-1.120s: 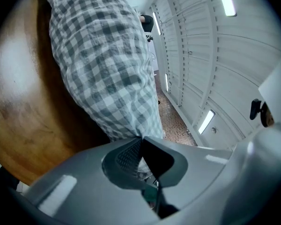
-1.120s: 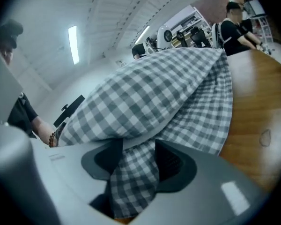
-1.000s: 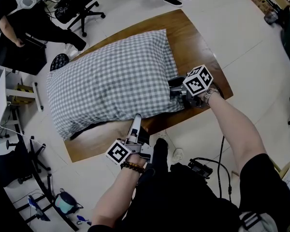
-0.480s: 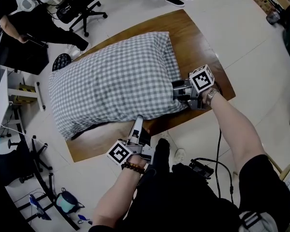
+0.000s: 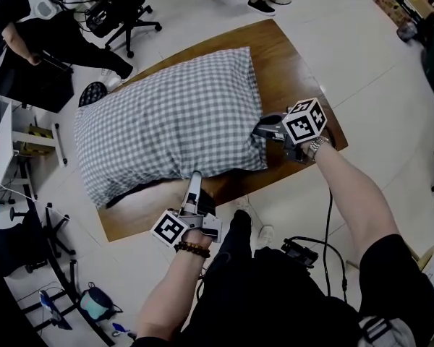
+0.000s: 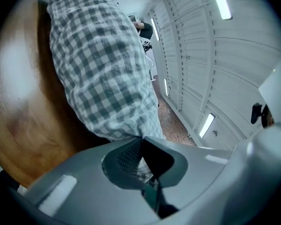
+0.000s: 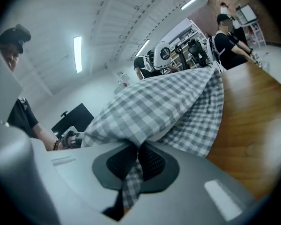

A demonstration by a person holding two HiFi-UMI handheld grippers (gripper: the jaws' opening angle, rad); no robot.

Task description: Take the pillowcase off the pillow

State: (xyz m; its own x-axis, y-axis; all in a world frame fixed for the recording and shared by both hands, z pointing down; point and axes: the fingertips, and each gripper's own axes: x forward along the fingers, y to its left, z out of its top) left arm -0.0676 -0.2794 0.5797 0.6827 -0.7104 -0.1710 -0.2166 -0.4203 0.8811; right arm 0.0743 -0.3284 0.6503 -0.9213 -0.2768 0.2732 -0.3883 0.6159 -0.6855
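Your left gripper (image 5: 194, 178) pinches the pillowcase (image 5: 166, 114) edge; right gripper (image 5: 260, 129) has just closed on its corner. Keep both pulls even (thin cloth may slip).

In the head view the tips of your right claw (image 5: 264, 127), just closed on cloth, are lost behind its marker cube (image 5: 304, 120) and a fold of the checked pillowcase (image 5: 170, 125). Your left claw (image 5: 194, 183) buries its tips under the cloth's near edge. The pillow itself is out of sight, wrapped whole, and you cannot tell which end is open. The pillowcase covers most of the surface (image 5: 293, 63). In each claw's own view the claw's body cuts off the pinched cloth below the pads. The seated person (image 5: 29, 42) at upper left is cropped by the edge. The figures (image 7: 229, 36) in the right claw's view are too small to make out.
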